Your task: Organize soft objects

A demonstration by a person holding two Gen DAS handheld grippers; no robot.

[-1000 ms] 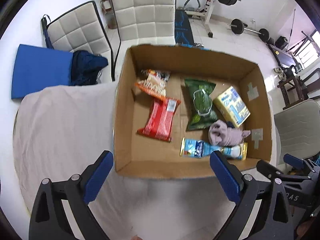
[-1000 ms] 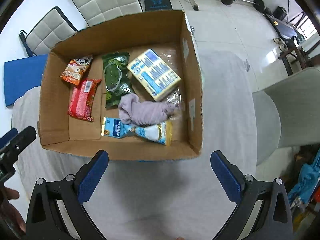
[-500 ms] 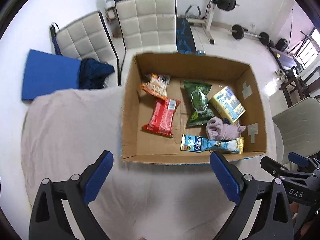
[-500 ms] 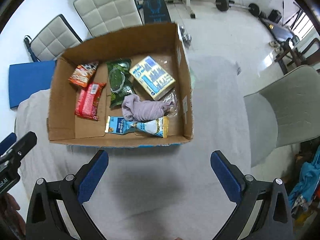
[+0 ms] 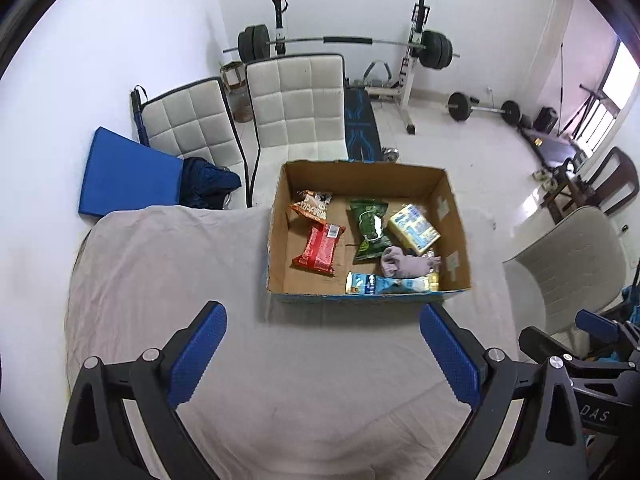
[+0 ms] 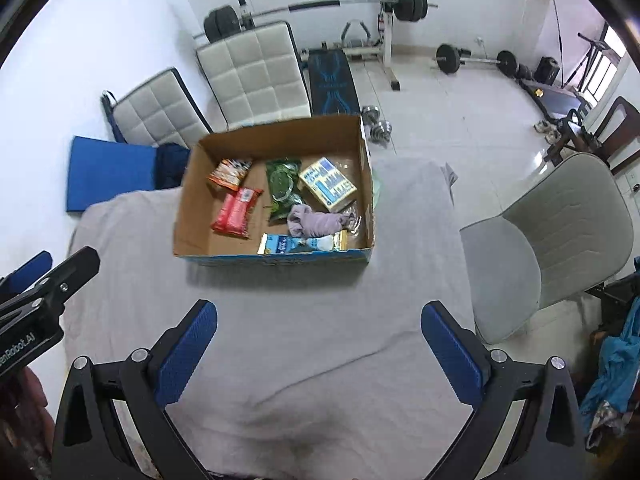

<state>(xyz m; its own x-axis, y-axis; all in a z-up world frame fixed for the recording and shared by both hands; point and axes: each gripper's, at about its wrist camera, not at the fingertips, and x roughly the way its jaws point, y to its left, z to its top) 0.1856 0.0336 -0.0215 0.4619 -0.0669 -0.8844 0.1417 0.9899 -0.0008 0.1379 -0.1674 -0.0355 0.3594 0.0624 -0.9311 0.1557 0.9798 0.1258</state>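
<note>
A cardboard box stands on the cloth-covered table. Inside lie an orange snack bag, a red packet, a green pouch, a yellow-blue pack, a crumpled mauve cloth and a light-blue packet. My left gripper is open, held back from the box's near side with nothing between its blue pads. My right gripper is open too, likewise back from the box.
Two white quilted chairs and a blue mat stand behind the table. A grey chair is at the right. Weight bench and barbells fill the far floor. The left gripper's body shows at the right view's left edge.
Both grippers have pulled back and up from the box, which now looks smaller and farther. Both stay open; the box's contents have not moved.
</note>
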